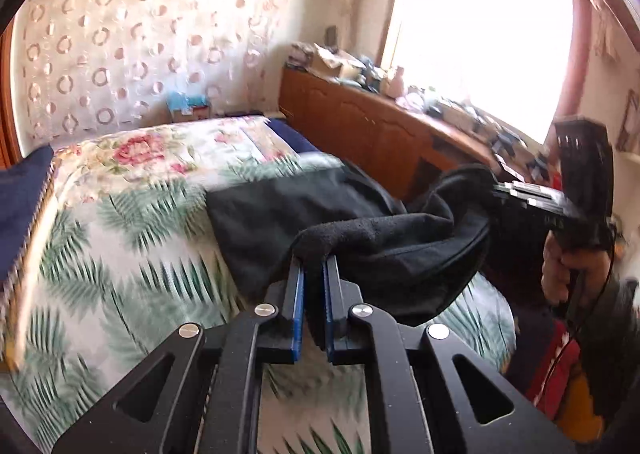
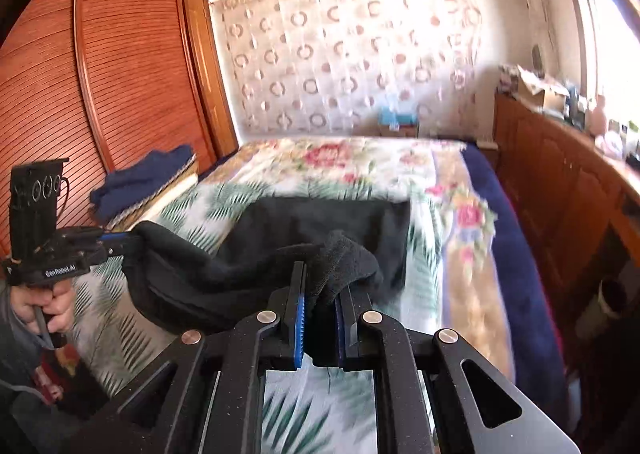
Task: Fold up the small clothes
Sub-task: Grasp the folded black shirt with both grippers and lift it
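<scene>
Both grippers pinch the near hem of a black fleece garment [image 1: 320, 214]: the left gripper [image 1: 314, 262] clamped on one corner, the right gripper [image 2: 320, 278] on the other, at three o'clock from it, likely to carry that edge over for a fold. Its far part lies on the palm-and-rose bedspread [image 2: 340, 158]; a louvred wardrobe [image 2: 120, 66] stands at ten o'clock.

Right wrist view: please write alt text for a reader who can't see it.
The right gripper is shut on one edge of a black garment, lifted above a bed with a floral and leaf-print cover. At left, the left gripper, held in a hand, pinches the garment's other end, so the cloth sags between them.
</scene>
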The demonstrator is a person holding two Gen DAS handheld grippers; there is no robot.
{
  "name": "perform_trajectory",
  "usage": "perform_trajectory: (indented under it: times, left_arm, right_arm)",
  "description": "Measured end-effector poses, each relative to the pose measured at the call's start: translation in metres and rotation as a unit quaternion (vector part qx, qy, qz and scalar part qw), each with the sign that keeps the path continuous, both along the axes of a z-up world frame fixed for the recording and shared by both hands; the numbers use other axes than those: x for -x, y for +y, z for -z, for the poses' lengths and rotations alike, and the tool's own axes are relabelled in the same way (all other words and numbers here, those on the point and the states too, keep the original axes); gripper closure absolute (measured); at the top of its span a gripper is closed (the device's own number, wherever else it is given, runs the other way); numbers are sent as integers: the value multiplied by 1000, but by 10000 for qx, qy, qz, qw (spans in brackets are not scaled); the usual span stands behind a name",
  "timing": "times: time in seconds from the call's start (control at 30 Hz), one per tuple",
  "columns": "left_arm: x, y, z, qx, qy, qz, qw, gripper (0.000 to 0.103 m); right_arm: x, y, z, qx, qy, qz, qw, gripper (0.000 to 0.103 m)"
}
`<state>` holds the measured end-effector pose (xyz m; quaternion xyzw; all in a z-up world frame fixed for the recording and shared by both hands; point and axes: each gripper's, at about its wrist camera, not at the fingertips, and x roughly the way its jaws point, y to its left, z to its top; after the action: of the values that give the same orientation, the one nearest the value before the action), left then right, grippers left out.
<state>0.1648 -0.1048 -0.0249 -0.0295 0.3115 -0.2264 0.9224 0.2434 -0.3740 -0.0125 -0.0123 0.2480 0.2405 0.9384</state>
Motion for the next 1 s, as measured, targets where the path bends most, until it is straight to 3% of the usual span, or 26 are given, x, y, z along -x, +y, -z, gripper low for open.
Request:
perform_trajectory:
  times: [0.13,0.3,0.43,0.5,0.53,0.6,0.63,0.7,0.87,1.0]
  left_arm:
    - [-53,8,-11,3,30,-222,9997,94]
    - [-111,9,-5,-211,130,-360,9990,94]
    - [-150,10,14,-316,358,-461,9978,94]
    - [-156,9,18,-296,319,-317,9985,93]
    - [-156,9,18,-328,255,-290,9987,88]
    - [-154,11,15,-490,72,-364,9981,66]
    - [-154,13,13,-539,-15,-357,9979,54]
    - [-153,16,12,-516,6,-254,9983,49]
    - [-141,26,17,-338,157,-1,9993,24]
    - [-146,24,33,-322,439,65,9985,24]
  right_arm:
    - [-61,7,-12,-16,10,105,9999,92]
    - [-123,24,-10,177,108,213,9996,92]
    - [-149,47,0,347,179,298,9988,91]
    - [-152,52,3,333,263,360,9985,85]
    - [-153,53,5,377,341,464,9976,81]
    - [-150,55,-1,441,313,565,9969,73]
    - [-148,57,-5,455,220,598,9969,64]
    - [-140,61,-15,487,71,680,9965,51]
    - [-114,61,-16,533,-74,416,9977,50]
    - [-129,67,8,753,389,204,9962,50]
